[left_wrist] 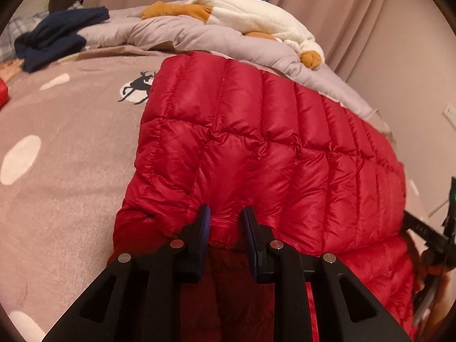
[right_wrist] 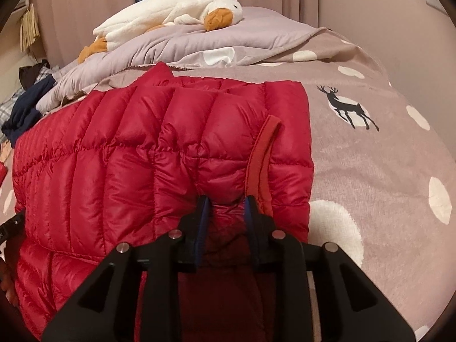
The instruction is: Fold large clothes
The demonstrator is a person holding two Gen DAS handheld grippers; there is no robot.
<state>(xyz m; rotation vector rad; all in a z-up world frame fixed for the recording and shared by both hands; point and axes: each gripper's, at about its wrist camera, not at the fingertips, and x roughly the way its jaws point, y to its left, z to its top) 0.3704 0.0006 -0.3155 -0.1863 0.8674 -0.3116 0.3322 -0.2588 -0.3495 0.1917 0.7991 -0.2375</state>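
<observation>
The left black two-finger gripper (left_wrist: 226,216) has its blue-padded fingers (left_wrist: 205,228) pressed around a bunched fold at the near edge of the red quilted down jacket (left_wrist: 256,148), clamped on it. The right black two-finger gripper (right_wrist: 225,208) likewise pinches a pleat of the same jacket (right_wrist: 142,165), just beside a red knit-trimmed armhole edge (right_wrist: 258,159). Both reach forward and low over the bed, level with each other; the right one's frame shows at the edge of the left wrist view. No readable writing appears on the jacket.

The shiny, puffy jacket lies folded over itself on a taupe bedsheet with white dots and deer prints (right_wrist: 370,156). Beyond it sit a grey rumpled duvet (left_wrist: 176,34), a white plush goose with orange beak (right_wrist: 176,17) and a dark navy garment (left_wrist: 57,37).
</observation>
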